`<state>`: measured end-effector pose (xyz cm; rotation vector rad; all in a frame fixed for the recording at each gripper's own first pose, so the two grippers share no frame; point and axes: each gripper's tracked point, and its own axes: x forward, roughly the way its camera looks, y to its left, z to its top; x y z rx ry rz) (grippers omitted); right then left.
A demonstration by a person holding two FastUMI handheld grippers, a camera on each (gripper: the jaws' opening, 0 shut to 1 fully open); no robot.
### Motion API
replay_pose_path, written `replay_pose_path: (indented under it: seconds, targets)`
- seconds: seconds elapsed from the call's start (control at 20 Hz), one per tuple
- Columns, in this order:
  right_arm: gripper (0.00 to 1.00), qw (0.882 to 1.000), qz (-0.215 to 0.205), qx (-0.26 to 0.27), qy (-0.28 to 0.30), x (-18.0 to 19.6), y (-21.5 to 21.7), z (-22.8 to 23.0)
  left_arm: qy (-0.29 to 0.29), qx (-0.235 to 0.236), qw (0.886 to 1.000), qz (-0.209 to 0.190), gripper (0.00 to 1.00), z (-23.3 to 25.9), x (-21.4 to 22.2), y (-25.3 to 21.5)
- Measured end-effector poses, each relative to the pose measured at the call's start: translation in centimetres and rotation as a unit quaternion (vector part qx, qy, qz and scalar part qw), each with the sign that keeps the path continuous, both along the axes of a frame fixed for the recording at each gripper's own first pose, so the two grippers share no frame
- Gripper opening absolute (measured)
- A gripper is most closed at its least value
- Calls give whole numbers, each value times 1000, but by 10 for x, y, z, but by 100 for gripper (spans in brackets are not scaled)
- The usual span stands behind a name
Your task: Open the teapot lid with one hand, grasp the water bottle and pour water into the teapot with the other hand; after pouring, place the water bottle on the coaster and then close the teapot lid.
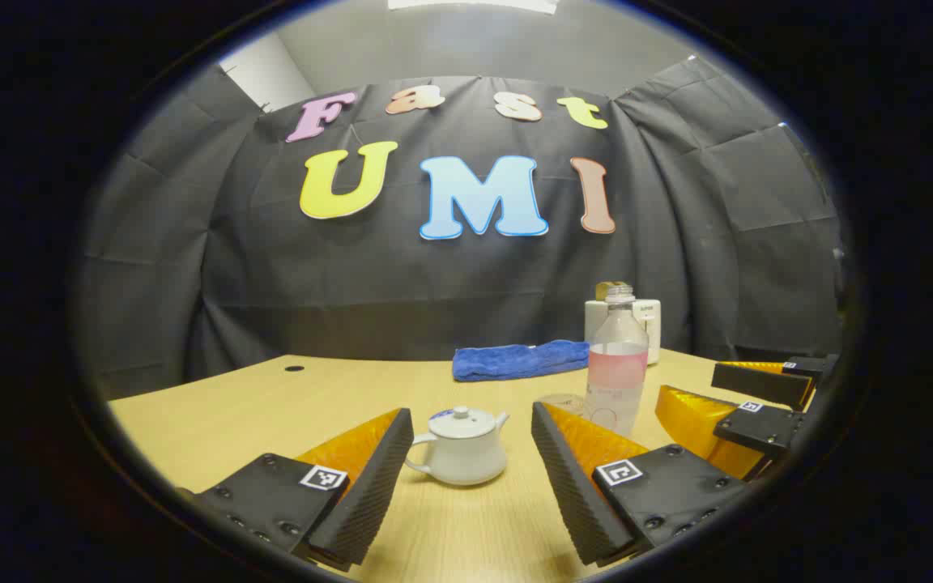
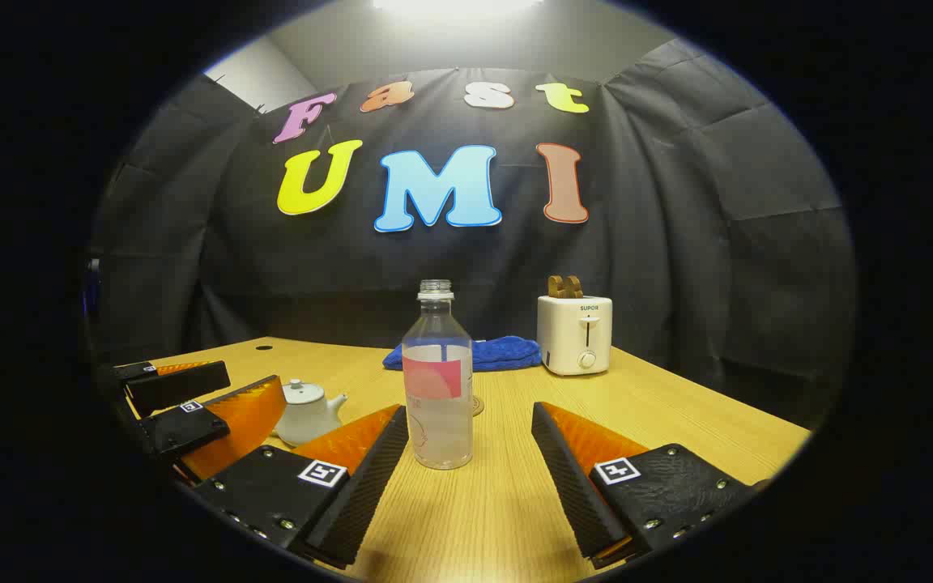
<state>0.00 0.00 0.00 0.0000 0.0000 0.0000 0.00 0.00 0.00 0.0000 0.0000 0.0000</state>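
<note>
Teapot (image 1: 460, 448) on table (image 1: 272, 405), lid (image 1: 460, 419) on, between spread left gripper (image 1: 470, 478) fingers, untouched.
Ceramic, smooth, fragile: pinch lid knob. Bottle (image 2: 437, 380) uncapped, part full, likely slippery; grip mid-body. Right gripper (image 2: 470, 478) spread, empty.

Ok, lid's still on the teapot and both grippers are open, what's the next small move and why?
Probably ease the left gripper forward and down onto the lid of the teapot: it sits closed between the open fingers, while the water bottle stands upright, untouched, before the open right gripper.

Two low tabletop views, shared teapot (image 1: 460, 447).
</note>
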Motion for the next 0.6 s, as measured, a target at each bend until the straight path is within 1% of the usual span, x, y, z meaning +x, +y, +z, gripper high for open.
replay_pose_path:
  seconds: [0.6]
  targets:
    - [95,1000,2,0,0,3,0,-1,1,0,1000,0,100,-1,1,0]
